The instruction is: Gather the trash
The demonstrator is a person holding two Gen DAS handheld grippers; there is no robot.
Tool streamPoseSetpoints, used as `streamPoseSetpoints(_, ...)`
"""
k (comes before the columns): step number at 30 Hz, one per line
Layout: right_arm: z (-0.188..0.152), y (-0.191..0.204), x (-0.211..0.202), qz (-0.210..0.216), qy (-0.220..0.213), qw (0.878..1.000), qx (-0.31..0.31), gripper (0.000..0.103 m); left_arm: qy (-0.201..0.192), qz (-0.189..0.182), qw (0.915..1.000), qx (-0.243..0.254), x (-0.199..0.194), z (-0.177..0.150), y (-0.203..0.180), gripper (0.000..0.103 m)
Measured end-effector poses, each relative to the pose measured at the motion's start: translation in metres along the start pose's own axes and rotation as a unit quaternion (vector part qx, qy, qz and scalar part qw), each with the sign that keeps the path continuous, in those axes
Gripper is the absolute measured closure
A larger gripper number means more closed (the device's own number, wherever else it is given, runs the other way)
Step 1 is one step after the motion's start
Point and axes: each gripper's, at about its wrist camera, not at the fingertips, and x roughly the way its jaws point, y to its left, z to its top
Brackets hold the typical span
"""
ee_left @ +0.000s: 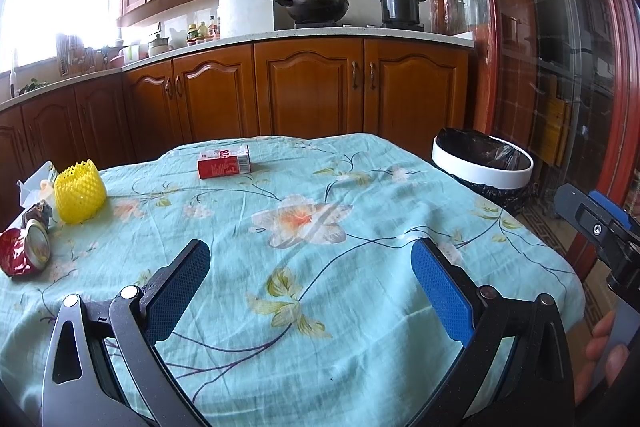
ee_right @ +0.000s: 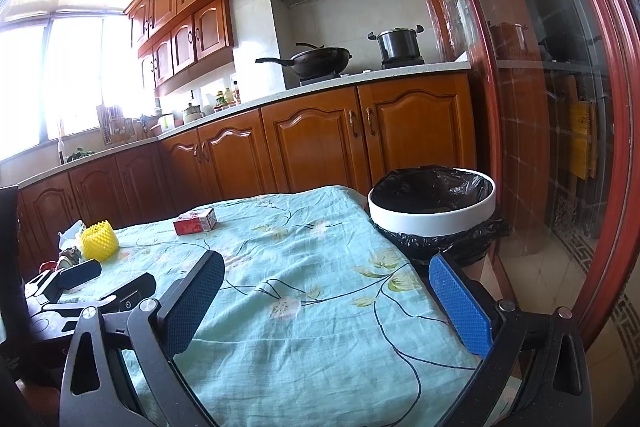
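Note:
A red carton (ee_left: pixel 224 162) lies at the far side of the table on the floral cloth (ee_left: pixel 320 267); it also shows in the right wrist view (ee_right: pixel 195 221). A yellow foam net (ee_left: pixel 79 191), a crushed red can (ee_left: pixel 25 247) and crumpled wrappers (ee_left: pixel 37 211) lie at the table's left edge. The yellow net shows in the right wrist view too (ee_right: pixel 99 240). A white bin with a black liner (ee_left: pixel 482 163) stands off the table's right side, also in the right wrist view (ee_right: pixel 432 207). My left gripper (ee_left: pixel 310 267) is open and empty above the cloth. My right gripper (ee_right: pixel 326 285) is open and empty near the table's right edge.
Wooden kitchen cabinets (ee_left: pixel 312 91) run behind the table, with a wok (ee_left: pixel 316 5) and a pot (ee_left: pixel 398 7) on the stove. A red-framed glass door (ee_right: pixel 560 107) stands to the right. The left gripper shows at the left of the right wrist view (ee_right: pixel 80 287).

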Motion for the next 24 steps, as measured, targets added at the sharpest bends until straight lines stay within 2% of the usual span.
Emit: streamPoseSetpoints(24,-0.001,0.014,-0.001,0.001,0.013,1.0,0.006,0.0,0.02,-0.007,0.9997,-0.008,0.007,-0.001,0.007,0.0)
